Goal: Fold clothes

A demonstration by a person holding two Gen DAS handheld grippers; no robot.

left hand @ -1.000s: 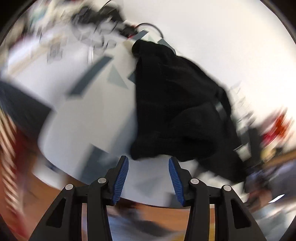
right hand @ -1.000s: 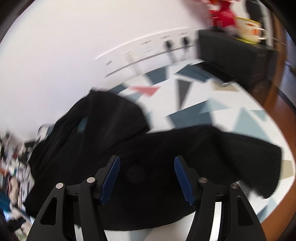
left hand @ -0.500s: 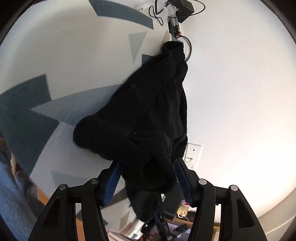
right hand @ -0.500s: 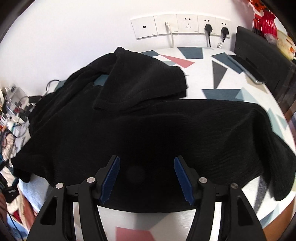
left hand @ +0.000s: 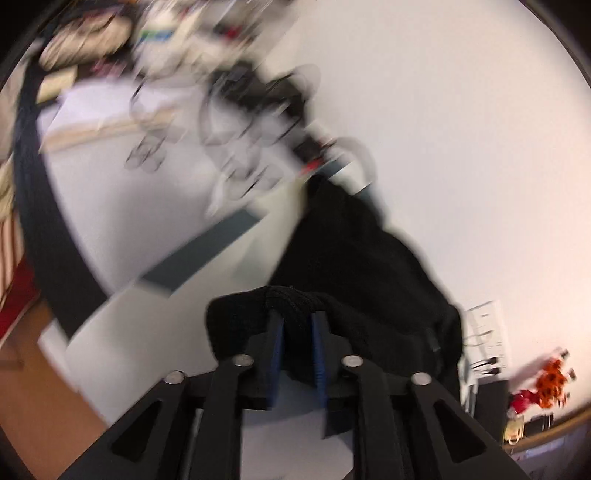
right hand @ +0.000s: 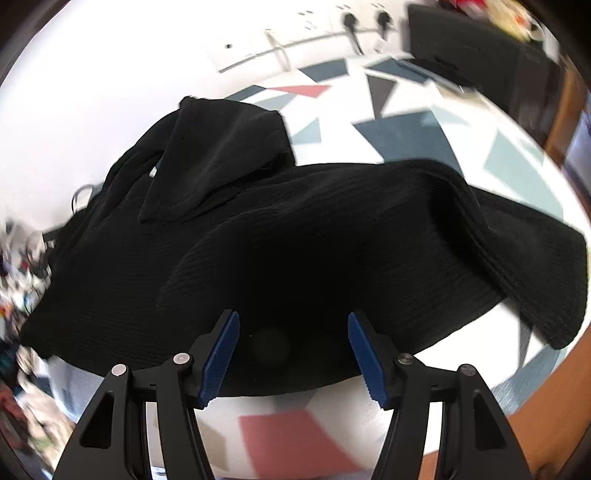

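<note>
Left gripper (left hand: pixel 297 328) now around sweater (left hand: pixel 354 258)

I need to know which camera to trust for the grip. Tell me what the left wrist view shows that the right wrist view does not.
Only the left wrist view: the left gripper, jaws closing with a bunched fold of the black garment between the pads, and blurred cables beyond.

Only the right wrist view: the right gripper open above the spread cloth, a folded-over sleeve, and wall sockets.

Both: the garment lying on the patterned tablecloth by the white wall.
</note>
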